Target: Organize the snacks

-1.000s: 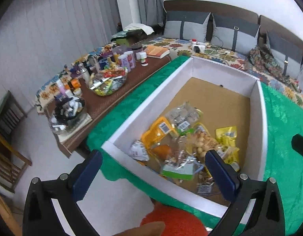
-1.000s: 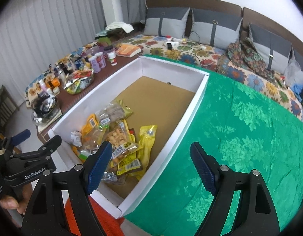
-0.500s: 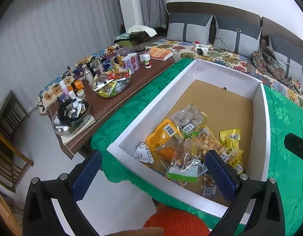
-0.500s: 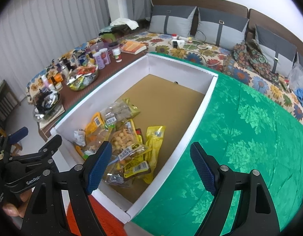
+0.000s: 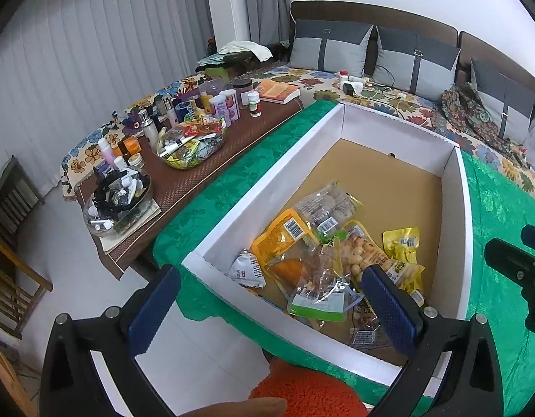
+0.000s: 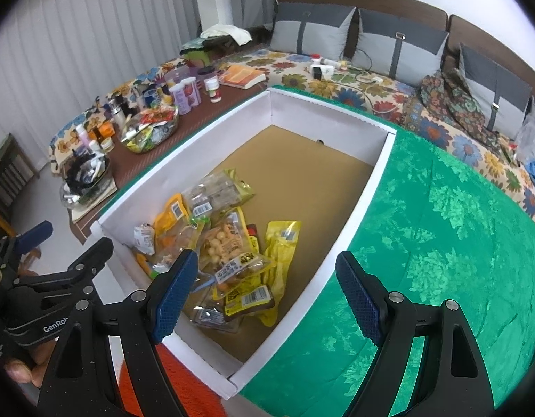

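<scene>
Gaping empty, both tongs, left (image 5: 270, 309) "GenRob"-marked, right (image 6: 267, 292), overlook barcoded snack packets (image 6: 229, 253).

"GenRob" on left gripper (image 6: 34, 243)

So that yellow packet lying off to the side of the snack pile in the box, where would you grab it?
I'd take the yellow packet by its far sealed edge, coming straight down from above. It lies flat on the white box floor, and that end juts clear of the pile, while its near end disappears among other bags. The right gripper is open, and probably nearer.
</scene>
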The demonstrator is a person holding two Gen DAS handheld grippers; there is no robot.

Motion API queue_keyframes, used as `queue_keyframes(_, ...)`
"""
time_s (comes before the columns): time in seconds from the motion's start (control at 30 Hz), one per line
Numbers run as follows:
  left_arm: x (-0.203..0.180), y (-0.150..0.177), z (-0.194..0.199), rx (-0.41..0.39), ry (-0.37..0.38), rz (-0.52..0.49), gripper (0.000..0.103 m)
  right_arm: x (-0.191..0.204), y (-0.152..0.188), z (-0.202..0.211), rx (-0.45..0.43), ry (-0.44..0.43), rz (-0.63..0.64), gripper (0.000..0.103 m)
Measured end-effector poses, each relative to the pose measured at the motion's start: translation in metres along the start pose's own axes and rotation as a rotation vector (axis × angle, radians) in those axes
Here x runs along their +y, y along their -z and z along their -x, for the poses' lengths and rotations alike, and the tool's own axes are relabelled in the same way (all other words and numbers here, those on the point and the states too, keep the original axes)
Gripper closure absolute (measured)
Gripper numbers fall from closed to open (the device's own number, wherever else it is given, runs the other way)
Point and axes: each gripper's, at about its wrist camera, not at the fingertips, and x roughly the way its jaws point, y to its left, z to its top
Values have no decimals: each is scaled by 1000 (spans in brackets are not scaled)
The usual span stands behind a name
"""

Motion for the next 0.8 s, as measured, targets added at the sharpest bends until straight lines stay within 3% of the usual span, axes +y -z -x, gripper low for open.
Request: queue_keyframes(0.8, 8, -2, -10, 21, -18, 26, 0, 9, -7, -12, 21, -27, 25, 19)
